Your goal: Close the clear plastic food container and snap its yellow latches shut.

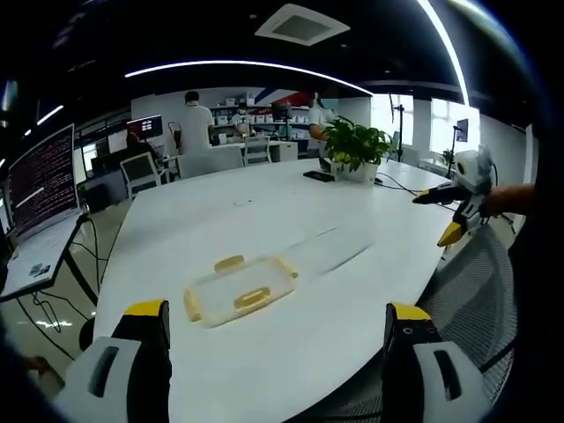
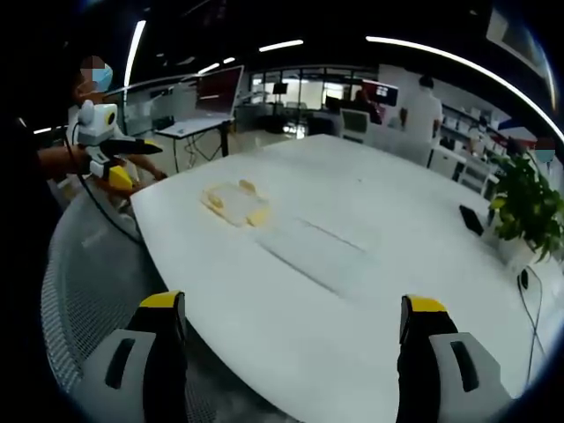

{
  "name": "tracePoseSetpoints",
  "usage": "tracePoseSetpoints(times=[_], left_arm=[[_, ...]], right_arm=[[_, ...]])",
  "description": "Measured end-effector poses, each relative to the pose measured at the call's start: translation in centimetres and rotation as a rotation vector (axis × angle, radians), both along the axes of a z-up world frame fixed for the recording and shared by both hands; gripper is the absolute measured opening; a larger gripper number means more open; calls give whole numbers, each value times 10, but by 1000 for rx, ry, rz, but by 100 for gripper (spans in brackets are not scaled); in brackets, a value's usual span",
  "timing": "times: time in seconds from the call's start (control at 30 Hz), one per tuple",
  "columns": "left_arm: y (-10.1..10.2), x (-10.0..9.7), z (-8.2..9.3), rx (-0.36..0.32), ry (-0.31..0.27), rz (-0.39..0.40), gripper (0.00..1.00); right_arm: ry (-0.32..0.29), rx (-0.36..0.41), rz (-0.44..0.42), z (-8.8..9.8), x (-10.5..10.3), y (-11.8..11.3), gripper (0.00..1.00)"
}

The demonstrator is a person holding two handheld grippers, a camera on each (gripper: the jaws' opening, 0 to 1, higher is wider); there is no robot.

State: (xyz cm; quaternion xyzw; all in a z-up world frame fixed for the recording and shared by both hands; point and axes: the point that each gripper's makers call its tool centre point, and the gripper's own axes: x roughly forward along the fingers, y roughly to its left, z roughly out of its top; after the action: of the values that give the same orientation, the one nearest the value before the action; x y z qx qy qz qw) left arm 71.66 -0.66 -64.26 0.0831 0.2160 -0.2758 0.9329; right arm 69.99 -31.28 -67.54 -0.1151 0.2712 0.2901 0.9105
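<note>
A clear plastic food container [image 1: 240, 288] with yellow latches on its sides lies flat on the white table [image 1: 264, 220], near its front edge. It is too small to tell how the latches stand. My left gripper [image 1: 277, 310] is open, well short of the container, with nothing between its yellow-tipped jaws. My right gripper [image 1: 441, 216] is held in a hand beyond the table's right edge. In the right gripper view the container [image 2: 236, 203] sits far ahead on the left, and my right gripper [image 2: 293, 302] is open and empty. My left gripper [image 2: 132, 163] is held off the table's left end.
A potted plant [image 1: 357, 145] and a dark flat device [image 1: 319, 175] sit on the table's far side. A laptop [image 1: 44, 194] stands on a side desk at left. A mesh chair [image 1: 476, 291] stands by the table edge. People stand at shelves in the background.
</note>
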Motion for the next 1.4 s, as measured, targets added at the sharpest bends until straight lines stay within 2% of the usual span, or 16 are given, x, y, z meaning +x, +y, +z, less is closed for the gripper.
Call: tracePoseSetpoints(times=[1.0, 1.4], left_arm=[[1, 2, 1, -4, 3, -8, 99], [6, 11, 4, 10, 0, -31, 98]], right_arm=[[-2, -18, 14, 3, 2, -2, 99], [-10, -39, 39, 7, 7, -2, 96]])
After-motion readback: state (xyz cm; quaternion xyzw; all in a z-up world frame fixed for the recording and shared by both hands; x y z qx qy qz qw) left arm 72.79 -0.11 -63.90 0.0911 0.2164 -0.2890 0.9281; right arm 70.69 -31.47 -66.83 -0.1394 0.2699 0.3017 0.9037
